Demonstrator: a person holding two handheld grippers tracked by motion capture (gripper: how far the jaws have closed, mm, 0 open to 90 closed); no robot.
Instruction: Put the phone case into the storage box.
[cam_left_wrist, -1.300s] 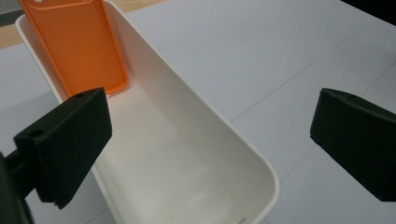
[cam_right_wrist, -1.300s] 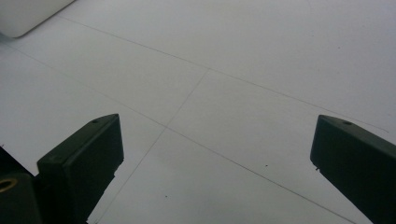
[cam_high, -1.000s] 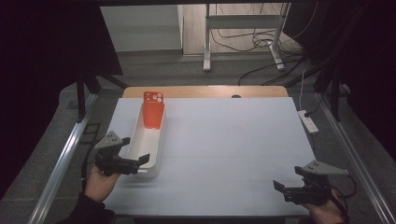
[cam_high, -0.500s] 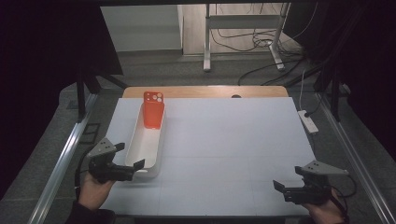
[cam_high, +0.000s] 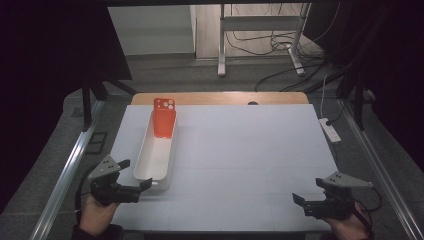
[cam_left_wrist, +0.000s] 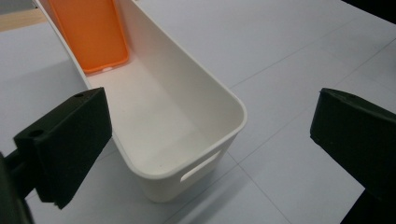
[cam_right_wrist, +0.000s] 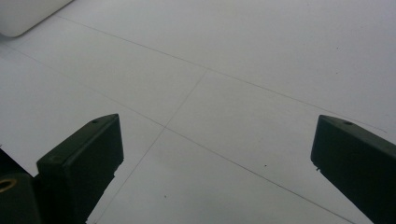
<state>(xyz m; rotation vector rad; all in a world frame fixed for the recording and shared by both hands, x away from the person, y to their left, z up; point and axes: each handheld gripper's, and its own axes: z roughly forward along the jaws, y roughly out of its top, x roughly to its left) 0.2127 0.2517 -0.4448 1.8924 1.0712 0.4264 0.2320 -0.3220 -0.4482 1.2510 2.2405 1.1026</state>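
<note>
Your left gripper (cam_high: 131, 185) sits at the near left corner of the desk (cam_high: 250, 165) with its jaws spread wide and empty, pointing at the near end of the long white bin (cam_high: 156, 155); in the left gripper view that rounded end, with its slot handle, lies between the two jaws but neither one touches it. The orange phone case (cam_high: 164, 117) stands at the far end of the bin, leaning against the end wall with its top edge above the rim. If you mean to take hold of the bin here, the likely trouble is the grip itself: the wall is thin, smooth and curved at the corner, so jaws that close across the corner rather than squarely over the rim could slide off or squeeze the wall inward. A pull from this end would also swing the far end sideways, since the bin is long and light, and a jolt could tip the case flat or off the wall it leans on. Close one jaw inside the wall and one outside, and move slowly. Your right gripper (cam_high: 306, 202) rests at the near right corner, well apart from the bin, jaws likewise wide and holding nothing, above bare desk in its own view; bringing it across in haste risks knocking the bin's side.
</note>
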